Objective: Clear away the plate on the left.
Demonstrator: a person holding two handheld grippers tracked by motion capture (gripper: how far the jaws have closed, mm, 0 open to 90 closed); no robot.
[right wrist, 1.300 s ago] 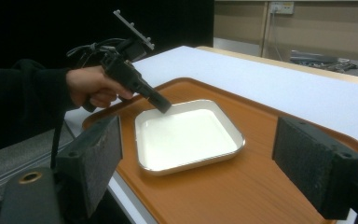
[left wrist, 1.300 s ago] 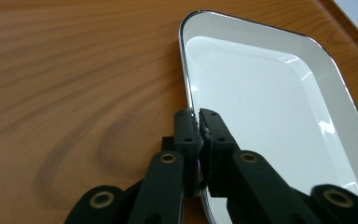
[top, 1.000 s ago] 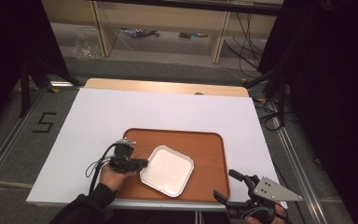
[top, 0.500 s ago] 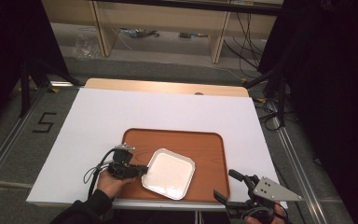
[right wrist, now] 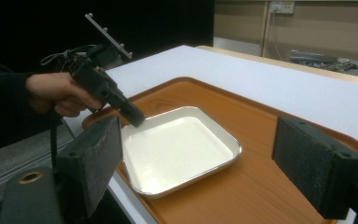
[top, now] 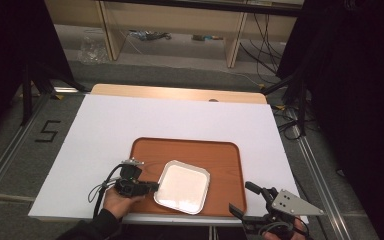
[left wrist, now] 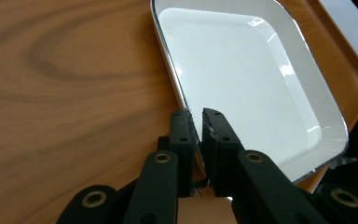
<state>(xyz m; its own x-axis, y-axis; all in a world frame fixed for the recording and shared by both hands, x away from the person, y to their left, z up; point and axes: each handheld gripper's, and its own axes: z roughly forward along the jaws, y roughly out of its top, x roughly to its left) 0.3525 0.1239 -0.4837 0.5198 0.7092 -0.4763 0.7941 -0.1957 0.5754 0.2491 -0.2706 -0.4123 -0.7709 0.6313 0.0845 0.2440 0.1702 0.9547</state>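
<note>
Glossy white square plate (top: pixel 182 186) on wood-grain tray (top: pixel 220 155), rim pinched by left hand-held gripper (top: pixel 152 188)

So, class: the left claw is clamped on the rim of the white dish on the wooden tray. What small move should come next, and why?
Probably a gentle lift or slide. The left claw is shut on the near rim of the white dish, which overhangs the wooden tray edge. The right claw waits open and apart.
</note>
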